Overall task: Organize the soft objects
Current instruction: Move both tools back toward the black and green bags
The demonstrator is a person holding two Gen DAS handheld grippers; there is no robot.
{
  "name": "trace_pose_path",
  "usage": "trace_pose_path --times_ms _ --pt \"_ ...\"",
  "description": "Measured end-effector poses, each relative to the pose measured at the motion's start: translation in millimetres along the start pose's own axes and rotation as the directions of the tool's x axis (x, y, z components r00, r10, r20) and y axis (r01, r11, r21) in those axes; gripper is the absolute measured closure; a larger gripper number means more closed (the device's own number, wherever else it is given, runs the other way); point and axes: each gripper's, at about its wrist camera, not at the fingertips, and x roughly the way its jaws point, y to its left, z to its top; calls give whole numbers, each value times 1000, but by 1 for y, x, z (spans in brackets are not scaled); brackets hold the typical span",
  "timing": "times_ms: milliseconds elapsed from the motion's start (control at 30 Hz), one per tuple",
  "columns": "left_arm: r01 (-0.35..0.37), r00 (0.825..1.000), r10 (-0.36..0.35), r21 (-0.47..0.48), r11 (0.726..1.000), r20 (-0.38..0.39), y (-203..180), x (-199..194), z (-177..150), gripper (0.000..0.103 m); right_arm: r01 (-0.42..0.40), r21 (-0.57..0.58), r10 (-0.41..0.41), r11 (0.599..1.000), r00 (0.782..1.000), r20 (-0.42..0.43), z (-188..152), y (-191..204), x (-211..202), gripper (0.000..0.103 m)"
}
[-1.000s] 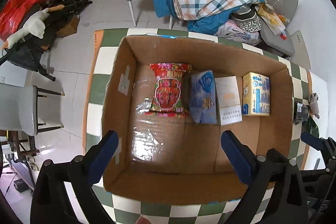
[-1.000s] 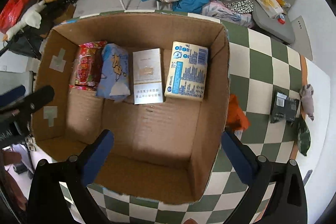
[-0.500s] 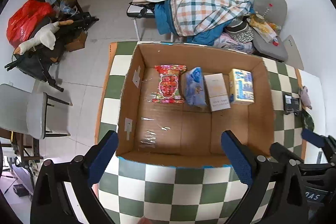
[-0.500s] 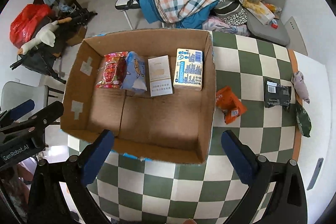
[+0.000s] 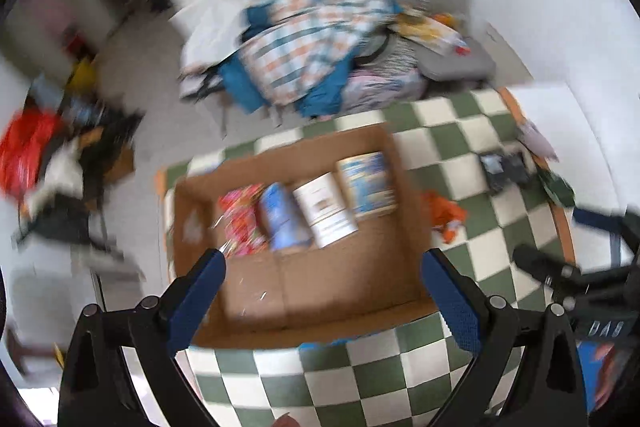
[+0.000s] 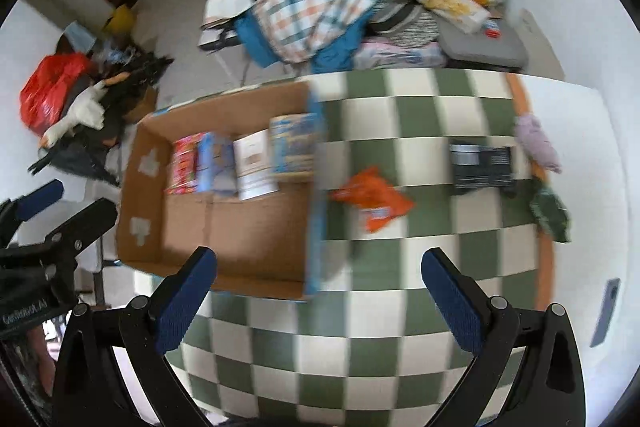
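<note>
Both grippers have pulled back, fingers spread and empty. Four packs sit in the brown cardboard box [image 6: 224,227]; the orange crinkly bag [image 6: 374,201] waits outside.

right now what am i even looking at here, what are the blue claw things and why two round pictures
There is no robot here: a person holds a two-finger gripper in each hand, and each carries a fisheye camera looking along its fingers. One picture is from the left gripper, the other from the right gripper. Both are open and hold nothing; the blue parts are their pads.

Below is a green-and-white checkered table with a cardboard box. Inside it, four packets lie in a row: red, blue, white and yellow-blue. On the table outside the box lie an orange packet, a dark packet, a purple item and a green one. Both pictures are motion-blurred.
</note>
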Motion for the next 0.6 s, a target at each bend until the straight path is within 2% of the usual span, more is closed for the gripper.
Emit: trace_pose_path --times_ms 67,133,233,333,367,433,500,600 --pt "-14 1000 13 104 994 9 -31 5 16 3 44 17 -44 999 999 -7 5 -33 -8 0" --pt "-4 1000 3 210 978 5 -63 14 33 3 108 20 -107 994 994 -21 10 -68 -13 0" --pt "16 999 -3 350 937 -39 -115 43 61 3 175 14 -174 984 983 -55 18 -117 -14 0" --pt "31 996 8 455 890 -84 -160 71 78 3 236 -3 -235 972 965 -113 24 -170 -4 0" --pt "48 995 2 496 867 -101 -178 85 84 3 242 -6 -241 970 962 -129 24 -184 -1 0" --pt "56 992 14 546 836 -123 -205 105 89 3 238 -22 -238 971 955 -177 28 -215 13 0" --pt "71 989 25 608 790 -147 -237 132 94 3 220 -38 -223 975 950 -220 30 -241 30 0" --pt "83 984 45 671 737 -171 -270 164 97 3 226 -61 -234 972 935 -268 36 -278 60 0"
